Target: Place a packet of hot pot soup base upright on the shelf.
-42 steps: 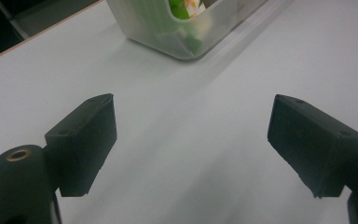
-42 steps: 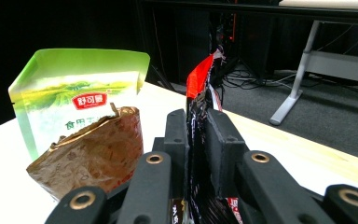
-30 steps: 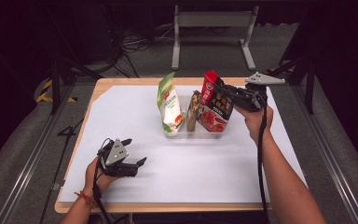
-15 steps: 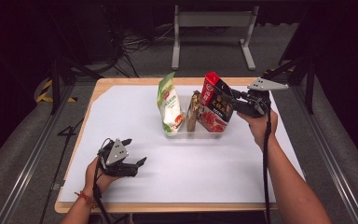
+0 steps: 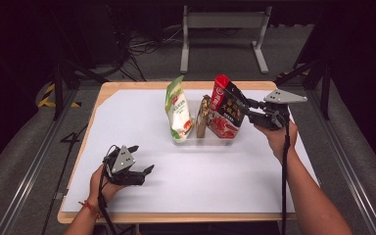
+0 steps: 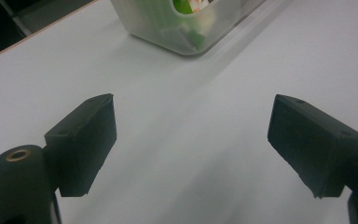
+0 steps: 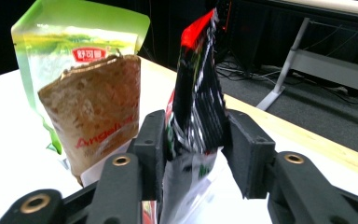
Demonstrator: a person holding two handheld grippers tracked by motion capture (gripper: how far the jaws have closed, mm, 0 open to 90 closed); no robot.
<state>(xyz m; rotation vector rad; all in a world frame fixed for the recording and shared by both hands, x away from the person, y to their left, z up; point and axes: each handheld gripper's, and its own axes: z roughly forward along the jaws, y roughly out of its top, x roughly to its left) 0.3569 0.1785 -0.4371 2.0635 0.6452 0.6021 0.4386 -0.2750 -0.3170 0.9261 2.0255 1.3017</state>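
Clear plastic bin (image 5: pixel 196 139) with three pouches; right hand-held gripper (image 5: pixel 245 107) loosening around red-black pouch (image 5: pixel 226 110).

The left black two-jaw gripper (image 5: pixel 136 167) rests low with jaws wide apart; the right black gripper (image 5: pixel 245 108), raised and level, has just been opening its jaws.

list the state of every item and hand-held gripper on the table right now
red and black foil pouch: upright in the bin, between the right jaws, which have just been opening
green plastic pouch: standing at the bin's left end
brown paper packet: upright in the middle
clear plastic bin: on the white table cover, holding all three
right hand-held gripper: open, around the pouch
left hand-held gripper: open, empty
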